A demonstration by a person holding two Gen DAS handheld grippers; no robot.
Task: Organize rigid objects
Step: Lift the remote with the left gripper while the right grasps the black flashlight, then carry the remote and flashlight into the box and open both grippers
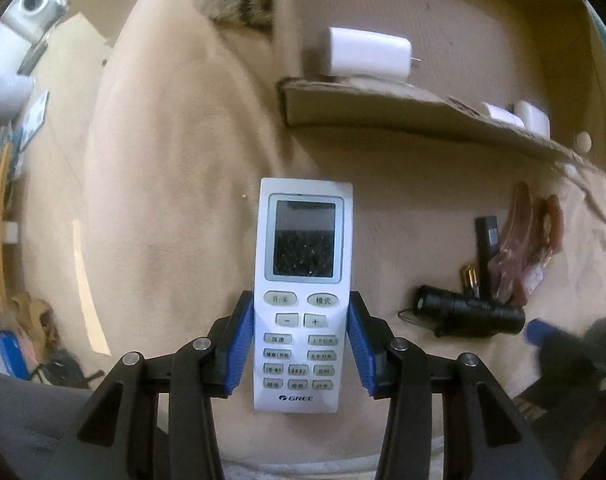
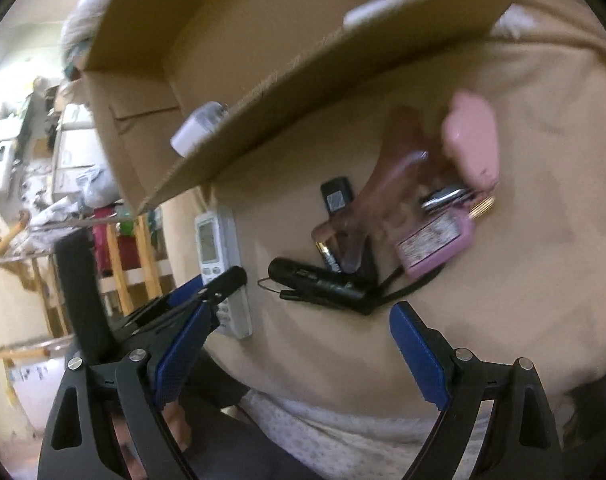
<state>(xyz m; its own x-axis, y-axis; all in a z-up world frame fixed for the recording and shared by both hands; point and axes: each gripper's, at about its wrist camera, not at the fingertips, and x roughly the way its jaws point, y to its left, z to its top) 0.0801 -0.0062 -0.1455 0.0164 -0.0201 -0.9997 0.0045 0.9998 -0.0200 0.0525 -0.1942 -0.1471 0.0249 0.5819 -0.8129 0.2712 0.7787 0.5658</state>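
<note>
A white Gree remote control lies on the beige cushion, and my left gripper is shut on its lower half, blue pads against both sides. It also shows in the right wrist view with the left gripper on it. My right gripper is open and empty, just short of a black flashlight. A cardboard box stands beyond, holding a white charger and smaller white plugs.
Beside the flashlight lie batteries, a black stick, a brown hair claw and a pink keychain item with keys. The cushion's edge and a patterned cloth are below. Clutter and wooden furniture stand at left.
</note>
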